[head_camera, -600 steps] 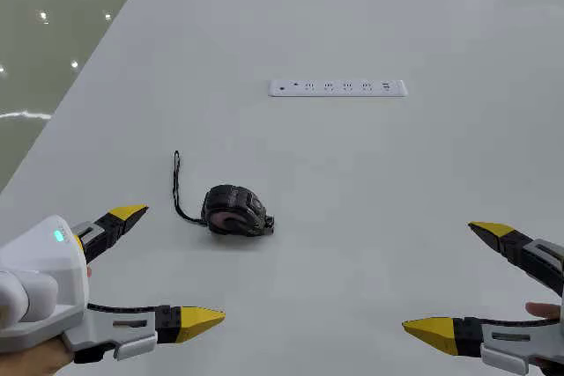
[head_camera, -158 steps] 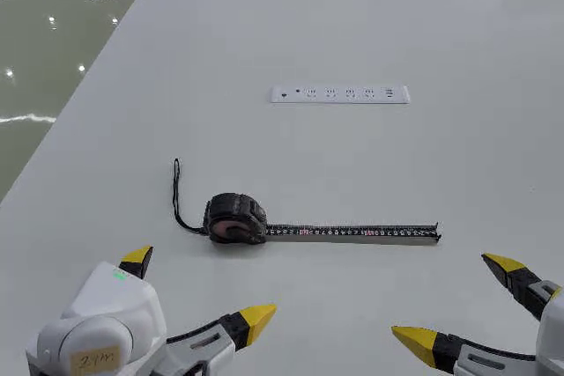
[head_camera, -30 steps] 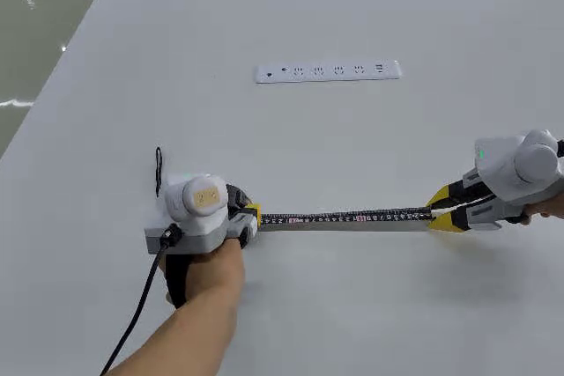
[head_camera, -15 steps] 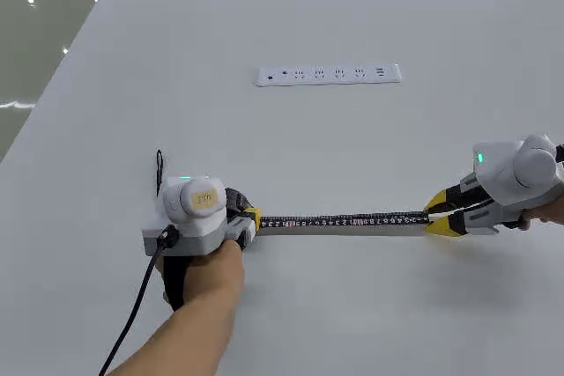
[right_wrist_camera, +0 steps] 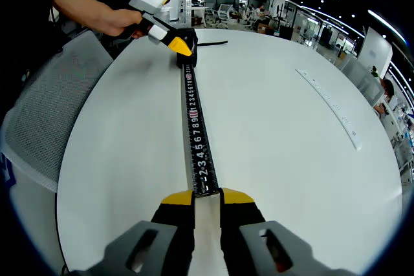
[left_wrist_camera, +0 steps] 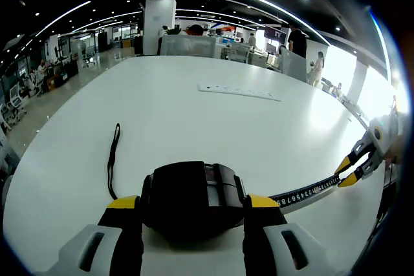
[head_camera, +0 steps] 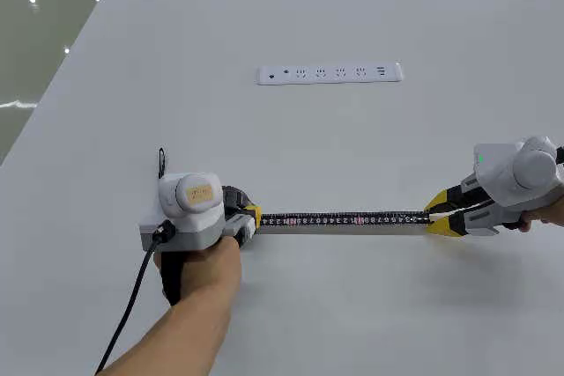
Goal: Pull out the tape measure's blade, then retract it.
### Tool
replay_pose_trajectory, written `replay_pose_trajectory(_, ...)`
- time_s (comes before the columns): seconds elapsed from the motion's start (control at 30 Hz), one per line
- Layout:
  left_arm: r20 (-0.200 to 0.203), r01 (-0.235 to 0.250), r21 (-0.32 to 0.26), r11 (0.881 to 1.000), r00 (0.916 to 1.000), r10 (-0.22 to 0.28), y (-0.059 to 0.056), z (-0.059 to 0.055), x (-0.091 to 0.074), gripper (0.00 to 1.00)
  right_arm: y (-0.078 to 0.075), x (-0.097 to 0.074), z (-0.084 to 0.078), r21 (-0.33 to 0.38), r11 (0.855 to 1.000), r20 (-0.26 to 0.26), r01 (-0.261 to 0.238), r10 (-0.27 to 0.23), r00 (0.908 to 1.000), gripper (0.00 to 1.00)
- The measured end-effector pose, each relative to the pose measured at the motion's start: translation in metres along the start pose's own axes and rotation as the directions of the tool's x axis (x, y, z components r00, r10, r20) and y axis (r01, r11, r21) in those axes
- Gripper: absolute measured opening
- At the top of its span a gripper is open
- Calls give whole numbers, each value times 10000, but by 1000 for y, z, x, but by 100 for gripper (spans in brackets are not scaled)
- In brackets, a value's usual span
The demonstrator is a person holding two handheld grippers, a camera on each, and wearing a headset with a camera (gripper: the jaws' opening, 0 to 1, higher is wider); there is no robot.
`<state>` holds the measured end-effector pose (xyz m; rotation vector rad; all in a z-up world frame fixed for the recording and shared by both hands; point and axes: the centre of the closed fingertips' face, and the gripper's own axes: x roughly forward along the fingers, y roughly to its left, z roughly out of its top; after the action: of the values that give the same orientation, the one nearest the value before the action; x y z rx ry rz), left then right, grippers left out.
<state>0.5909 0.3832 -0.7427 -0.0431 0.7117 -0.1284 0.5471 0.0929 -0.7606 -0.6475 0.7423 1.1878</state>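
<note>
Here, ribbed black tape measure (left_wrist_camera: 191, 195), flat blade (head_camera: 344, 218)

Smooth matt table (head_camera: 352, 6), ribbed black tape measure (left_wrist_camera: 193, 195)

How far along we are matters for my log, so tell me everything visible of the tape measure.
The tape measure has a black, rubbery-looking case lying on the white table, clamped by the left gripper. A thin black strap trails from it. Its blade, dark with light numerals, is pulled out flat along the table; the right gripper is shut on its tip.
</note>
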Motion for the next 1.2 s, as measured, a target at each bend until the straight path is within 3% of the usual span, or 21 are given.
replay_pose_trajectory(0.43, -55, 92, -99, 9999, 9999, -92, 0, 1, 0, 59, 2, 2, 6, 24, 9999, 110, 113, -113, 9999, 12)
replay_pose_trajectory(1.2, -90, 197, -276, 9994, 9998, -199, 1, 1, 0, 59, 6, 28, 40, 235, 9997, 708, 93, -109, 9974, 12)
